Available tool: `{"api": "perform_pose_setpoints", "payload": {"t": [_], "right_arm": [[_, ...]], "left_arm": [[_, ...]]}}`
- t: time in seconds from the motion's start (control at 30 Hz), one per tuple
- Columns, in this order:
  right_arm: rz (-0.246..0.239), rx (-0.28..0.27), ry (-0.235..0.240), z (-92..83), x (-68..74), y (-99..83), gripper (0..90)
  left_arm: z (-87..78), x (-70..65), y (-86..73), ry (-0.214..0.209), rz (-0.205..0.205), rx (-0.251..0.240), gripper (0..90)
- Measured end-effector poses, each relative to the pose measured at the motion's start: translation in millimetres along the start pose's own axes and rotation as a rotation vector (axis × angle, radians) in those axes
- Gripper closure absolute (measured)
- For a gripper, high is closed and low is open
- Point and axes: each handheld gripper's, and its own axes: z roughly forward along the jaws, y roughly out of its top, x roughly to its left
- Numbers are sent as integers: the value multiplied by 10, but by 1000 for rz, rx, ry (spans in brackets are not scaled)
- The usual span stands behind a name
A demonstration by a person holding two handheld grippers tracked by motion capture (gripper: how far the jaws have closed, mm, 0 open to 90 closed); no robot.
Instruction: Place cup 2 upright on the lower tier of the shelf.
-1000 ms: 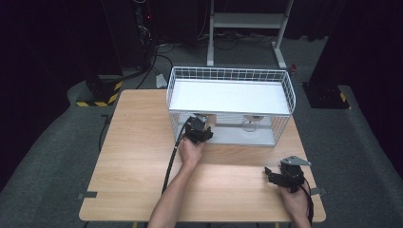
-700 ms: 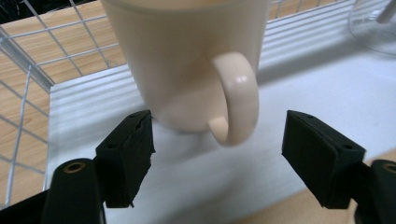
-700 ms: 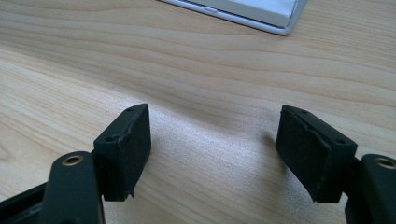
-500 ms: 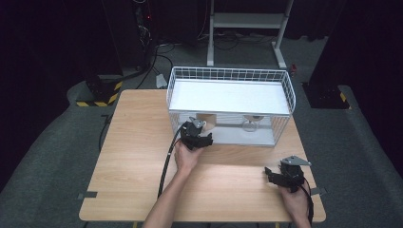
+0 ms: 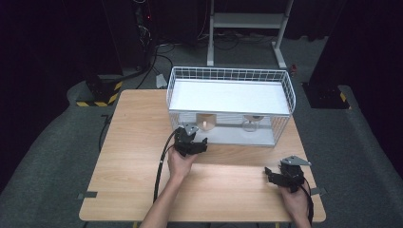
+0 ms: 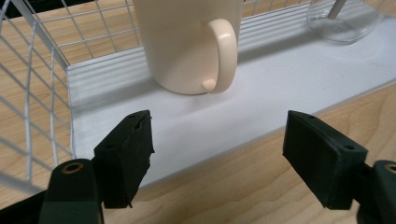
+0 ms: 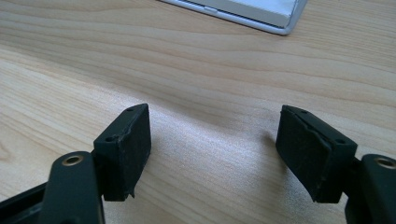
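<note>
A cream mug [image 5: 206,122] [image 6: 187,42] stands on the lower shelf of a white wire rack [image 5: 230,71] [image 6: 261,88], its handle turned toward my left gripper. That left gripper [image 5: 194,137] [image 6: 217,144] hovers just in front of the shelf edge. Its jaws have just swung apart and then eased in slightly; they are open, nothing sits between them, and they stand clear of the mug. A clear glass [image 5: 252,124] [image 6: 343,18] stands on the same shelf to the right. Over bare wood at the table's near right, my right gripper [image 5: 275,175] [image 7: 215,140] is open and holds nothing.
The rack takes up the far middle of the wooden table [image 5: 138,137], and its near corner [image 7: 261,14] appears in the right gripper view. A cable [image 5: 161,166] trails from the left gripper toward the front edge. Dark floor, a stand and cables lie beyond the table.
The left gripper has drawn back from the rack's lower shelf toward the person, leaving the mug standing there. The right gripper has stayed put.
</note>
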Motion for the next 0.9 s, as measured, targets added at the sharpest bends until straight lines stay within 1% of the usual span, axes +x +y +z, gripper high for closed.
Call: {"api": "perform_pose_setpoints", "payload": {"t": [0.03,0.17,0.3,0.33,0.43,0.53,0.57,0.63,0.67,0.7,0.73,0.8,0.83,0.9], "right_arm": [[0,0,0,0,0,0,268],[0,0,0,0,0,0,268],[0,0,0,0,0,0,268],[0,0,0,0,0,0,268],[0,0,0,0,0,0,268],[0,0,0,0,0,0,268],[0,0,0,0,0,0,268],[0,0,0,0,0,0,268],[0,0,0,0,0,0,268],[0,0,0,0,0,0,268],[0,0,0,0,0,0,268],[0,0,0,0,0,0,268],[0,0,0,0,0,0,268],[0,0,0,0,0,0,268]], "left_arm": [[-20,8,-13,-3,3,-6,243],[-105,31,-89,-21,-16,-23,246],[-213,81,-208,-37,-22,-30,246],[-213,81,-208,-37,-22,-30,246],[-279,102,-301,-51,-42,-37,246],[-332,117,-390,-51,-38,-35,244],[-346,121,-424,-46,-39,-39,244],[-374,132,-485,-44,-40,-29,244],[-396,141,-541,-38,-41,-29,244],[-396,141,-541,-38,-41,-29,243],[-410,156,-578,-35,-38,-25,243],[-425,168,-638,-32,-46,-20,243],[-438,189,-694,-32,-52,-15,243],[-442,197,-721,-29,-59,-13,242]]}}
